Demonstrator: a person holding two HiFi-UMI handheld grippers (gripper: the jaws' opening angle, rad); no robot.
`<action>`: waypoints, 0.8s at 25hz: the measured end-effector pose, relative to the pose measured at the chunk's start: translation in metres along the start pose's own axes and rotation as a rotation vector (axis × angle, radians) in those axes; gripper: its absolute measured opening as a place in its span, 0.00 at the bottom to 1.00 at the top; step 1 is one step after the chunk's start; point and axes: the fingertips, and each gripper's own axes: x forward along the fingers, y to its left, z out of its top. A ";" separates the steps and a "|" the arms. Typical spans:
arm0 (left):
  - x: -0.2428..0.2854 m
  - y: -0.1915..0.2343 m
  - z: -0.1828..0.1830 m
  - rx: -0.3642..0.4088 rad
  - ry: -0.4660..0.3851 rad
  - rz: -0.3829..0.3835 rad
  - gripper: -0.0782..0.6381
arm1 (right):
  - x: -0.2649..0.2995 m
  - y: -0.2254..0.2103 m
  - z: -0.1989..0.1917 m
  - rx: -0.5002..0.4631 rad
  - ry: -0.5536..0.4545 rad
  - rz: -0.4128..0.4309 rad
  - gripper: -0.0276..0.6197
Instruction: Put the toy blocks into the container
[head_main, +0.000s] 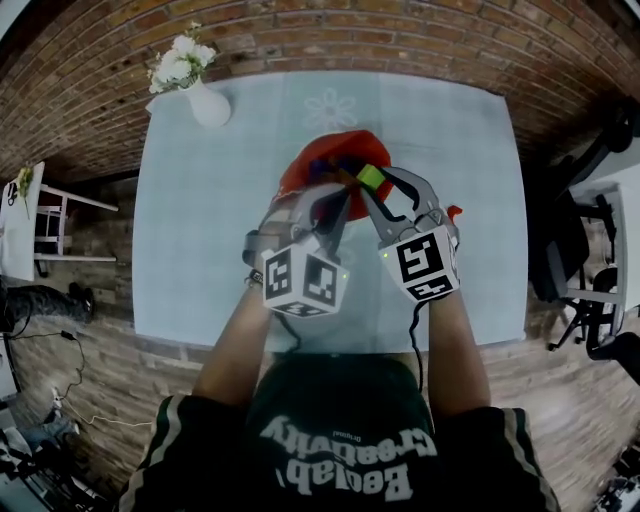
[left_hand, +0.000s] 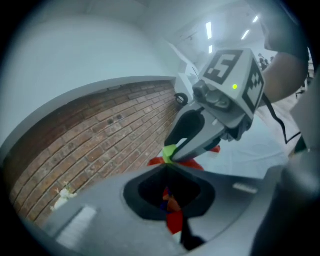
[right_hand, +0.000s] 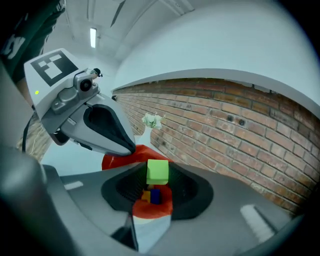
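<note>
Right tongs (right_hand: 158, 173): closed on a green toy block (right_hand: 158, 169), gripped by its two sides at the tips and raised clear of the tabletop (head_main: 200, 230).
Left tongs (left_hand: 167, 167): tips drawn together with nothing between them, held close beside the right tongs, the two pairs angled toward each other.
Container (head_main: 300, 175): a red tub on the pale blue tabletop, directly below and just beyond both sets of tips.
Blocks already inside: a blue block (right_hand: 155, 196) and an orange one (right_hand: 145, 195) lie in the tub under the green block, seen through the gap of the right tongs.
Hands: the person grips one tool in each hand, forearms reaching forward side by side; the left marker cube (head_main: 303, 280) and the right marker cube (head_main: 425, 262) sit nearly shoulder to shoulder.
Vase (head_main: 208, 105): white, upright, holding white flowers (head_main: 182, 60), well beyond the left tongs at the tabletop's far corner.
Backdrop: a brick wall (right_hand: 240, 125) runs behind the tabletop, ahead of both tongs.
</note>
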 end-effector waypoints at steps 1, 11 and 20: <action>0.001 0.004 -0.006 -0.004 0.005 -0.003 0.12 | 0.007 0.002 0.002 0.000 0.005 0.004 0.26; 0.021 0.025 -0.037 -0.066 0.051 0.016 0.12 | 0.045 0.008 -0.008 -0.003 0.043 0.079 0.26; 0.026 0.025 -0.040 -0.065 0.059 0.018 0.12 | 0.053 0.012 -0.016 -0.004 0.050 0.117 0.34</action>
